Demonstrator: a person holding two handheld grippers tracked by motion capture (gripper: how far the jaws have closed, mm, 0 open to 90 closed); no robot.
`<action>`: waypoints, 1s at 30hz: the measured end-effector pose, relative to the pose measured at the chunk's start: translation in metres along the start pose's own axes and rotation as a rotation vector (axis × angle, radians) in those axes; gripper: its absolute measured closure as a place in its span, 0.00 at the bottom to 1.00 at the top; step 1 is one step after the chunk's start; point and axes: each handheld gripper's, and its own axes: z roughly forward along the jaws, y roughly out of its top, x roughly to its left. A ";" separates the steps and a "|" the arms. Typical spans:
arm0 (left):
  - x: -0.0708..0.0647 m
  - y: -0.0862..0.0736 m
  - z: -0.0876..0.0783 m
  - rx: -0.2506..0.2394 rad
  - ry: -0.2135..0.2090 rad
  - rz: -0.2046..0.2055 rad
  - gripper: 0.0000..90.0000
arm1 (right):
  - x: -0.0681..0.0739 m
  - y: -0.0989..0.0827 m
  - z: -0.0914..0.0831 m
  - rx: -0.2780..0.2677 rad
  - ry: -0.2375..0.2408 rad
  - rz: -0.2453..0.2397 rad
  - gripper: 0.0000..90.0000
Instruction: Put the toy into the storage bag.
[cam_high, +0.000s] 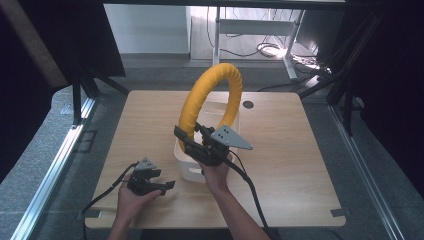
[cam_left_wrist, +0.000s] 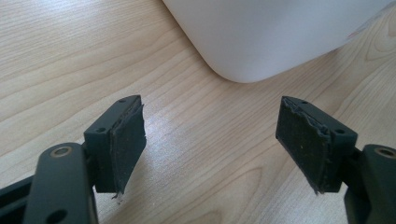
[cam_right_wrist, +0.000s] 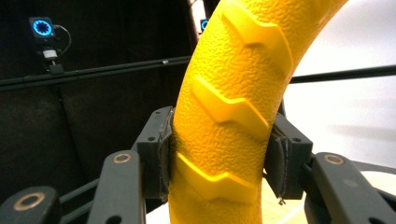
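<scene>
From the high view, the right gripper (cam_high: 192, 142) holds a yellow ring (cam_high: 212, 102) up on its edge above a white bin (cam_high: 186, 167) on the tabletop (cam_high: 290, 165). The left gripper (cam_high: 157, 182) rests low on the tabletop, just left of the bin.

In the left gripper view, the fingers (cam_left_wrist: 123, 140) stand wide apart with nothing between them, and the bin (cam_left_wrist: 261, 32) is near.

In the right gripper view, both fingers (cam_right_wrist: 156, 149) squeeze the ring (cam_right_wrist: 229, 107) from its two sides.
</scene>
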 end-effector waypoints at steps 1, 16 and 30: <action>0.000 0.000 0.000 0.002 0.001 0.001 0.27 | -0.001 -0.001 0.000 0.006 -0.005 0.001 0.55; 0.000 0.000 0.001 0.007 -0.003 0.000 0.27 | -0.006 -0.016 0.001 0.054 -0.025 0.048 0.54; 0.000 0.000 0.001 0.010 -0.005 0.003 0.27 | -0.004 -0.023 0.003 0.118 -0.057 0.055 0.54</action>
